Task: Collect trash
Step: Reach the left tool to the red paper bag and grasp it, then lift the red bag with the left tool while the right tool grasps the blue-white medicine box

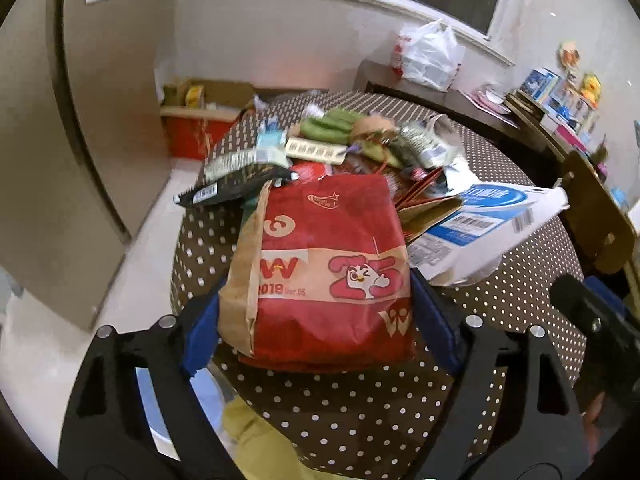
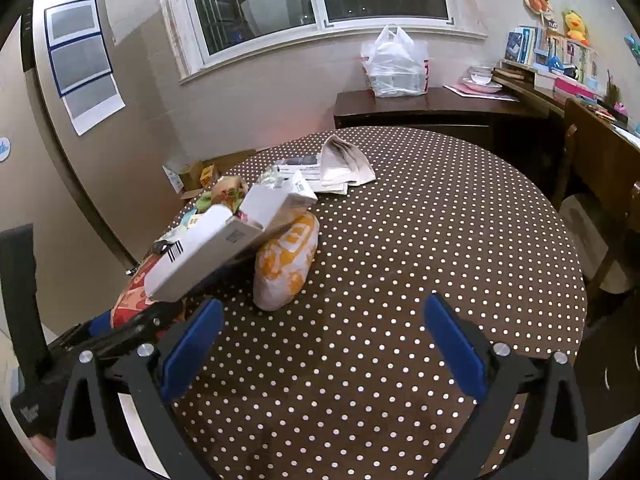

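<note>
Red and brown paper bag [image 1: 324, 272] lay at the near edge of the dotted table [image 1: 360, 412], with the left gripper [image 1: 316, 312] closed on its two sides. Behind it sat a heap of wrappers [image 1: 320, 148]; the right gripper [image 2: 324, 340] hung wide apart over bare cloth, near an orange packet [image 2: 286, 264]

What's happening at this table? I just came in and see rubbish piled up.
A person is collecting trash with a handheld tool in each hand. The left tool straddles a red paper takeaway bag at the near edge of the polka-dot table. The right tool hangs open and empty over bare tablecloth, beside an orange-patterned wrapper.
</note>
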Demonstrator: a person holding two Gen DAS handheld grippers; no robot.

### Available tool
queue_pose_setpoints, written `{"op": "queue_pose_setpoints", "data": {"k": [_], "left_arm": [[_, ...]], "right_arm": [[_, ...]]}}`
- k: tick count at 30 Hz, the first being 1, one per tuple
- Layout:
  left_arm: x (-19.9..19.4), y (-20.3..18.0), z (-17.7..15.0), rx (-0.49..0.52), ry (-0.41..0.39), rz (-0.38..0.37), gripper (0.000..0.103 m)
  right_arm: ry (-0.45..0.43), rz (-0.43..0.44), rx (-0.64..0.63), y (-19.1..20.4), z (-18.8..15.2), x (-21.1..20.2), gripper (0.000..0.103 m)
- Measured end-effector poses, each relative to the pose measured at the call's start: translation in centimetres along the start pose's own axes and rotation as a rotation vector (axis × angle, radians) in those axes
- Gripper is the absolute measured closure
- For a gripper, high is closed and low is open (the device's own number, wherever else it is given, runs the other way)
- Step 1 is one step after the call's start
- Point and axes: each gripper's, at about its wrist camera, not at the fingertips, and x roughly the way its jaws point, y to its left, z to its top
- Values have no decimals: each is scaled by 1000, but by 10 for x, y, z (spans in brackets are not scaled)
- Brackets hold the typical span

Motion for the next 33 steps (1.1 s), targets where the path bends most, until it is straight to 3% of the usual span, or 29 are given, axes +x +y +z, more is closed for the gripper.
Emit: {"op": "queue_pose_setpoints", "data": {"k": [7, 16, 18, 19, 20, 24, 27, 28, 33], "left_arm": [[-20, -5, 7, 24, -59, 15, 21], [-33, 5, 9, 8, -81, 11, 21], [-34, 7, 10, 7, -83, 8, 21], [-34, 7, 10, 5, -85, 8, 21], [-35, 8, 10, 2, -86, 6, 21], [-38, 5, 11, 5, -89, 5, 21], [-42, 4, 12, 6, -91, -7, 21], [-43, 4, 12, 3, -94, -9, 21], [-52, -1, 14, 11, -116, 11, 21]], "right_arm": [[-18, 87, -13, 24, 19, 0, 4], [59, 18, 16, 40, 34, 44, 5], [62, -2, 20, 40, 37, 49, 25], [78, -8, 28, 38, 38, 52, 43], [93, -2, 45, 36, 39, 57, 48], [65, -4, 70, 27, 40, 54, 57], [24, -5, 75, 21, 42, 43, 73], [15, -8, 76, 19, 42, 41, 87], [-54, -35, 75, 8, 45, 20, 91]]}}
